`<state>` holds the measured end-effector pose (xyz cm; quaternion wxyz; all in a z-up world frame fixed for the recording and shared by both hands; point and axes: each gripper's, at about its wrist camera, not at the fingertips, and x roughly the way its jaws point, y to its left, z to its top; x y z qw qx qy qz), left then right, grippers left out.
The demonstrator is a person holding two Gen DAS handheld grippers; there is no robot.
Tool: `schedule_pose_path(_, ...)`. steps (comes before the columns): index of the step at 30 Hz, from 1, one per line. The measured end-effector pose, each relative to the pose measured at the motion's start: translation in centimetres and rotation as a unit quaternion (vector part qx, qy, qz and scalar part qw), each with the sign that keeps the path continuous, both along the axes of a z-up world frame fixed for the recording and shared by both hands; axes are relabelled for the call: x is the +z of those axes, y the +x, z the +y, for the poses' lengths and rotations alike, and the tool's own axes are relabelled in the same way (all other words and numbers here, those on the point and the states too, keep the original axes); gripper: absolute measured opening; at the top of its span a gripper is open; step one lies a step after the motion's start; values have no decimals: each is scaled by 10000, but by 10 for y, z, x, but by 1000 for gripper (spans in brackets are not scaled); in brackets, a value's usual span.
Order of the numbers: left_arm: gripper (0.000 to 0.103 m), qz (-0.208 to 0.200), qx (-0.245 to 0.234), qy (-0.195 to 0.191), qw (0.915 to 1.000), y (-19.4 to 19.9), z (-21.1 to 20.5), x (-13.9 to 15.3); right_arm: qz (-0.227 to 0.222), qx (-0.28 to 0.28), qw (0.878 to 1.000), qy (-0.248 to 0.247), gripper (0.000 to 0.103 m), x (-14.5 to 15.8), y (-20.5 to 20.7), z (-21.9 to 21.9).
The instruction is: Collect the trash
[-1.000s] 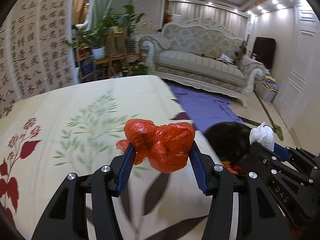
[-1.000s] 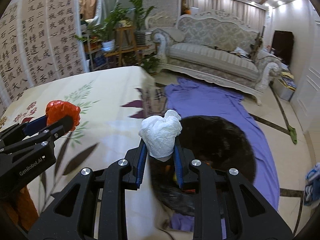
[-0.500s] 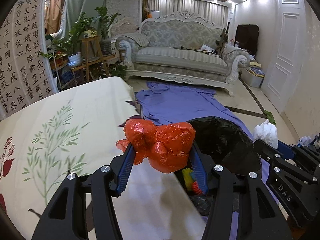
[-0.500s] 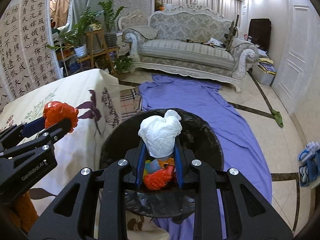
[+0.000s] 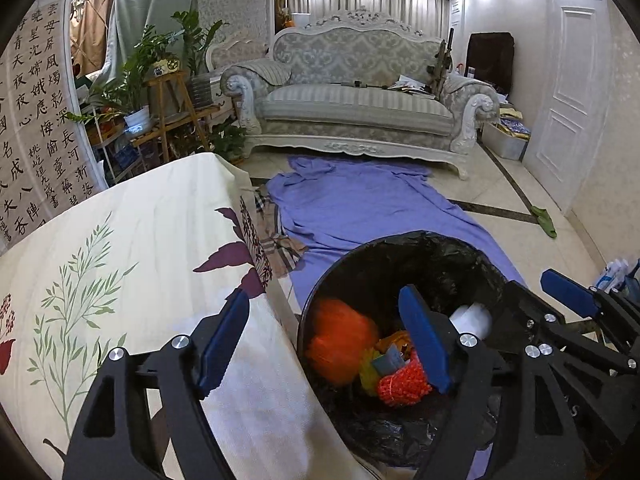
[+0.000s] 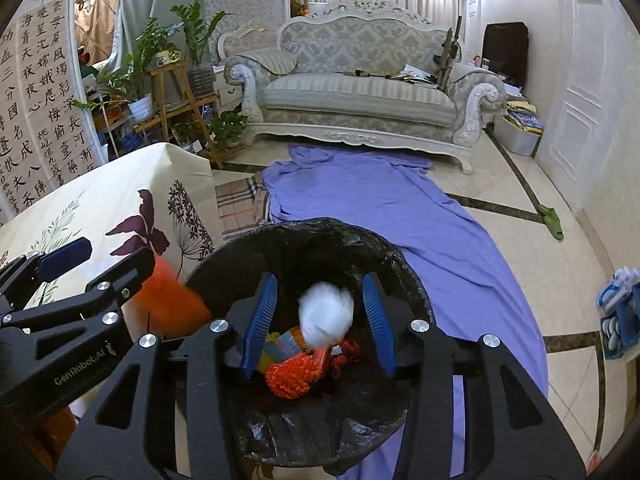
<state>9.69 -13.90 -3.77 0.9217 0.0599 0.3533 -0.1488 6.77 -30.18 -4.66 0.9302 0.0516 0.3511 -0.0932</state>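
While spread wide, both grippers [image 5: 326, 338] [image 6: 318, 320] empty.

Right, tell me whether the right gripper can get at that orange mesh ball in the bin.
Probably yes. The right gripper is open directly above the black-lined bin, and the orange mesh ball lies on top; only the blurred white bag between the fingers partly overlaps it.
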Motion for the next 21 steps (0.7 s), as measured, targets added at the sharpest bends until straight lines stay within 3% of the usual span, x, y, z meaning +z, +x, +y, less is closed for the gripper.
schedule_pose_path(21, 83, -207, 158, 18, 9997, -36, 21, 16, -321, -209, 9992, -144, 62, 26, -41, 12)
